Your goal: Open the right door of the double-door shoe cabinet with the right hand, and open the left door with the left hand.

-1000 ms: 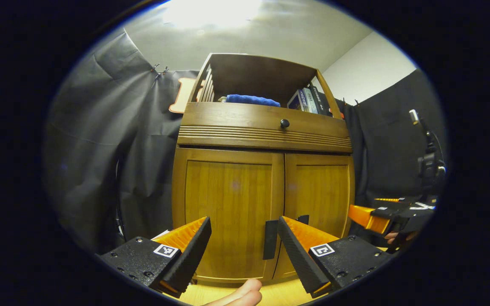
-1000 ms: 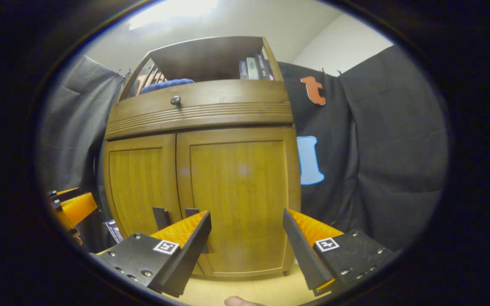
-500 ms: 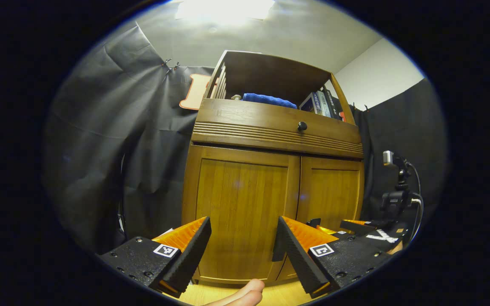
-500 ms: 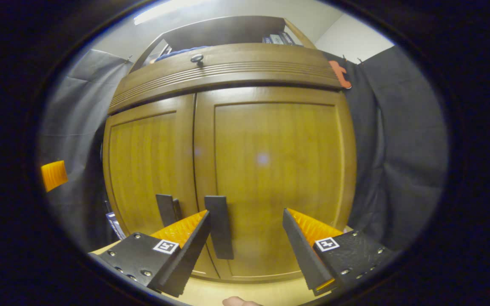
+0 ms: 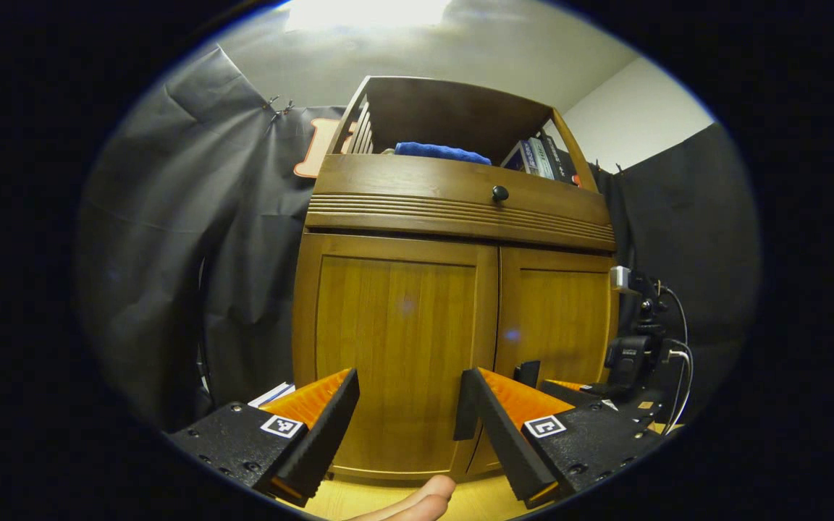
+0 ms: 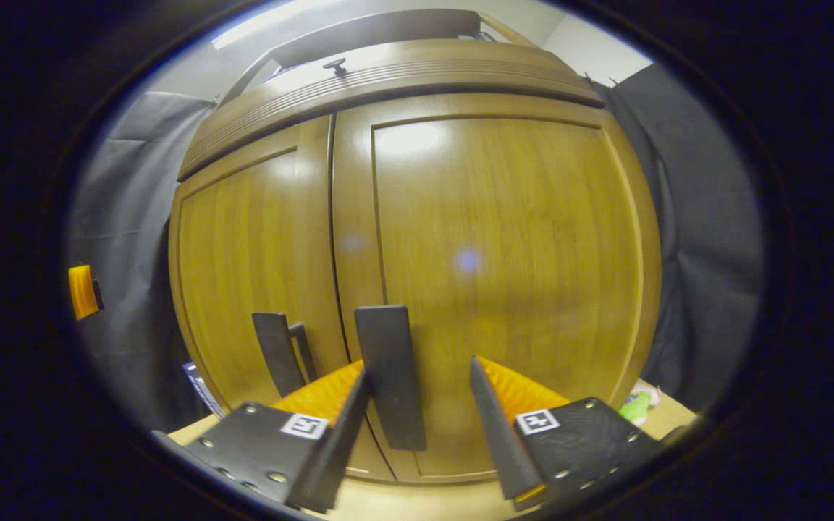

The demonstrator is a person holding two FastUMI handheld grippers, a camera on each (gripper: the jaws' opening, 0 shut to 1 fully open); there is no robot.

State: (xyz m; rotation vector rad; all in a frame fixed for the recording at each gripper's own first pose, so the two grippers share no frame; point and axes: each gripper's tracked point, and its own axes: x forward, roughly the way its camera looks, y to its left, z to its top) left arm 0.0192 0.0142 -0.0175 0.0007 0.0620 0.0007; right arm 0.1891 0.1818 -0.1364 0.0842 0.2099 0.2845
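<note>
The wooden shoe cabinet has both doors closed. In the left gripper view, the left door [image 5: 395,347] fills the space ahead of my open left gripper [image 5: 410,376]; its dark upright handle [image 5: 460,409] peeks out beside the right finger. The right door [image 5: 558,318] lies further right, with the other gripper [image 5: 569,389] low in front of it. In the right gripper view, the right door [image 6: 504,246] is very close. Its dark handle [image 6: 390,383] stands between the fingers of my open right gripper [image 6: 418,369], close to the left finger, and I cannot tell whether they touch. The left door's handle [image 6: 276,351] is off to the left.
Above the doors is a drawer with a black knob [image 5: 500,193], and an open shelf holding a blue cloth [image 5: 431,152] and books [image 5: 540,155]. A camera on a stand [image 5: 634,347] stands to the cabinet's right. A person's finger [image 5: 417,499] shows over the light wooden floor [image 5: 475,503].
My right gripper has moved in toward the right door, so its handle now stands between the fingers. My left gripper has shifted only slightly. Both doors remain closed.
</note>
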